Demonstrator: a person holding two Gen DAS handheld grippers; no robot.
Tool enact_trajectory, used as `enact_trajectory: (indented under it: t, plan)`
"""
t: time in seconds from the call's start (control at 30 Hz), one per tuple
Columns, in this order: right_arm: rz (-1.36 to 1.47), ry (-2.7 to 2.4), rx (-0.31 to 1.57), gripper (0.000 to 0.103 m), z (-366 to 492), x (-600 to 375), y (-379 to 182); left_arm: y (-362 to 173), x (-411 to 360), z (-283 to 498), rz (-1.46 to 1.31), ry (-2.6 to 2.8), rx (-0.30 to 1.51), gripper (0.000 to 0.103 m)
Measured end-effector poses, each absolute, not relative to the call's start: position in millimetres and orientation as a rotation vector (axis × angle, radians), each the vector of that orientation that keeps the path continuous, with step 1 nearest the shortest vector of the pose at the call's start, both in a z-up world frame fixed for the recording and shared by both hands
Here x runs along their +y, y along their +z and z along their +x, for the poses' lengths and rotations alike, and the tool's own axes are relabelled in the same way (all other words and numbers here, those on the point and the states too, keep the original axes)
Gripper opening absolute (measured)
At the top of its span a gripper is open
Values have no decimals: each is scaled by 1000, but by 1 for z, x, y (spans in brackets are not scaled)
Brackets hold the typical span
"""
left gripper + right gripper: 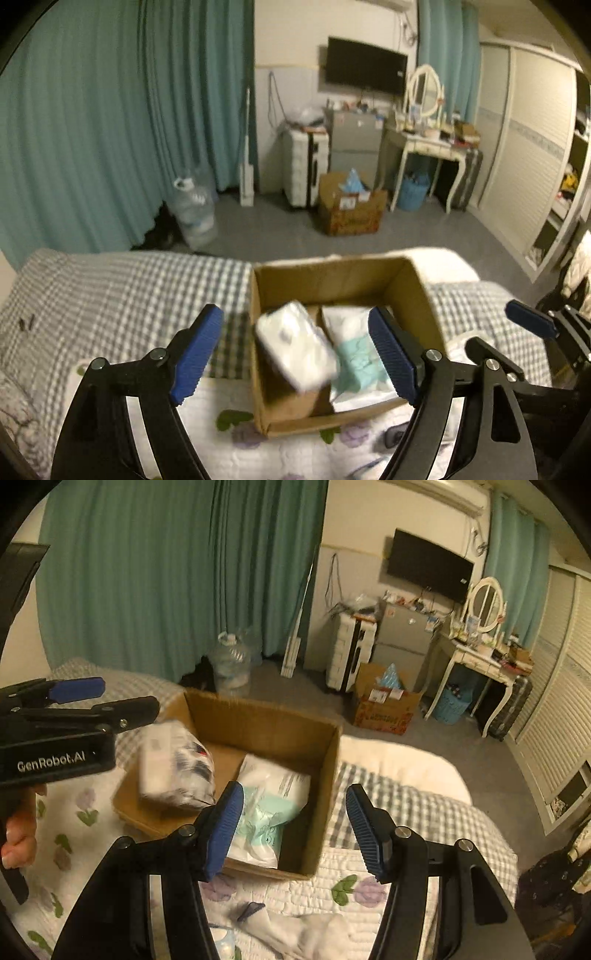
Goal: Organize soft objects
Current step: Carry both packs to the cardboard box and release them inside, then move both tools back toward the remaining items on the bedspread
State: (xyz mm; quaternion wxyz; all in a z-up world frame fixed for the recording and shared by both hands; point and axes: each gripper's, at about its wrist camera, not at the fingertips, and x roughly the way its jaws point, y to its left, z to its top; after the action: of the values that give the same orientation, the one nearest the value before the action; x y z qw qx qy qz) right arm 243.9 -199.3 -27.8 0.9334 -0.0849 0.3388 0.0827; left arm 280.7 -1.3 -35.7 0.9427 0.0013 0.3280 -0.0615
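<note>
Spread wide and empty, my left gripper (295, 354) hangs over the cardboard box (413, 284) on the bed (110, 288), where a blurred white soft pack (295, 349) tips beside the teal-and-white pack (360, 358); I'd lay it flat alongside, my right gripper (295, 830) spread too.

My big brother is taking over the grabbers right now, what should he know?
Left tool: open and empty. A blurry white soft pack is at the brown cardboard box, apparently dropping into its left half.
Right tool: open and empty, hovering over the box's near right corner.
Done: a white and mint-green soft pack lies in the box's right half.
Left: white cloth items lie on the flowered quilt in front of the box, under the right tool. They probably go in next.
</note>
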Motion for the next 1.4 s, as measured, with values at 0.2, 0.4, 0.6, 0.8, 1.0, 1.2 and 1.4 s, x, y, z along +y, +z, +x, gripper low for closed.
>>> enact_trajectory:
  t: [0.2,0.4,0.6,0.8,1.0,1.2,1.4]
  plan:
    - [-121,168,580,78,192,-211,35,16,11,228,-28,-83,583,93]
    - [-108,154,473,95,137,-216,92,60,18,174,-52,-90,488,103]
    - [-101,129,397,103,84,-220,130,88,17,129,-49,-65,414,103]
    - [-117,113,345,103,29,-223,152,100,18,90,-41,-73,370,103]
    - [-132,105,280,103,-11,-220,169,103,21,58,-35,-79,346,103]
    - [-144,123,274,103,-39,-215,169,95,21,34,-33,-79,345,103]
    - [-161,142,311,103,-46,-209,150,77,23,31,-13,-67,367,103]
